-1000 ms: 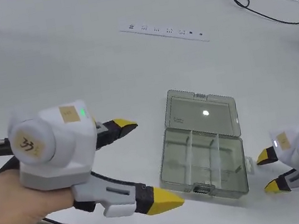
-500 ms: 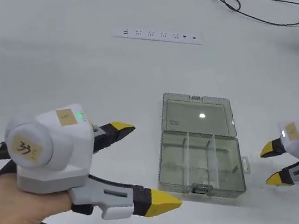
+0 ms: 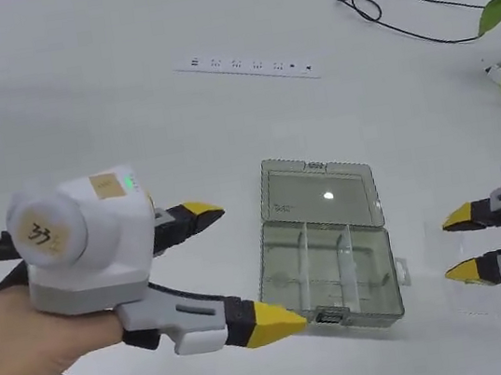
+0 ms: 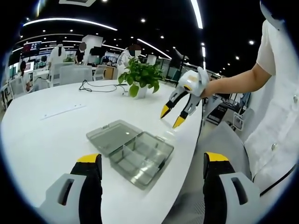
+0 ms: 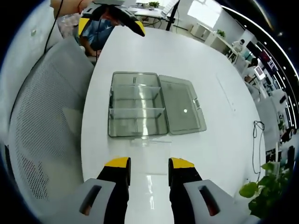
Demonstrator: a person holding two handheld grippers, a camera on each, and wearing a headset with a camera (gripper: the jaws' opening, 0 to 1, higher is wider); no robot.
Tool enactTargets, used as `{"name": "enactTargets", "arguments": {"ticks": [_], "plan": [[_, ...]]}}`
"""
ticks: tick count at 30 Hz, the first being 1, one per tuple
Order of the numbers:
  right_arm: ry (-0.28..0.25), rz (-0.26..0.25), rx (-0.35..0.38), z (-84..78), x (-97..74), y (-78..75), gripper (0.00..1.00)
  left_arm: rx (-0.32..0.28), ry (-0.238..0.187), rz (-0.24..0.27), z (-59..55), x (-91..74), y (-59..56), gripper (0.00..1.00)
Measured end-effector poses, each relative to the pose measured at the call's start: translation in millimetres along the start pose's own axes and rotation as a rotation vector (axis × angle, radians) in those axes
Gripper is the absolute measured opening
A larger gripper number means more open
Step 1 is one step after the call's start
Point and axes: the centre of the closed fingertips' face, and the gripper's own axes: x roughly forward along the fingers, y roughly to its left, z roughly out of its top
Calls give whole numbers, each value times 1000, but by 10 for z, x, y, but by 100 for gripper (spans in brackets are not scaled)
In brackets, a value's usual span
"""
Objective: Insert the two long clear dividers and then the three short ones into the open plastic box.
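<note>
The right tool (image 3: 459,246) had backed right from the box (image 3: 326,261) on the counter (image 3: 77,100), open and empty like the left tool (image 3: 251,267), and ought to pinch the clear divider (image 5: 149,141) just right of the box squarely.

We're in an open-plan office: long white tabletop (image 3: 77,100), mesh chair (image 5: 37,149), ceiling strip lights (image 4: 60,20) above the potted plant (image 4: 140,79).

The white, yellow-tipped left gripper (image 3: 243,266), gripped by a bare hand (image 3: 29,348), hovers with jaws spread wide; the matching right gripper (image 3: 459,244) hovers opposite, jaws parted less.
</note>
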Motion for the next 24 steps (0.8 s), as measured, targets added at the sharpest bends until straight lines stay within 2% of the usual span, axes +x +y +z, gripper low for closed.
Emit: {"name": "enactTargets", "arguments": {"ticks": [7,11,12,21,24], "plan": [[-65,-50,8,310,-150,38,33,-36,7,-6,30,50,1,88],[-93,-73,-17,497,-216,94,33,-132,20,-22,49,91,-24,85],[-101,-78,-20,546,-235,110,33,-131,14,-24,72,103,-20,84],[-135,-113,-60,787,-312,206,33,-222,34,-62,117,203,-127,74],[-136,-123,-75,841,-333,239,33,-270,59,-88,109,257,-195,68]]}}
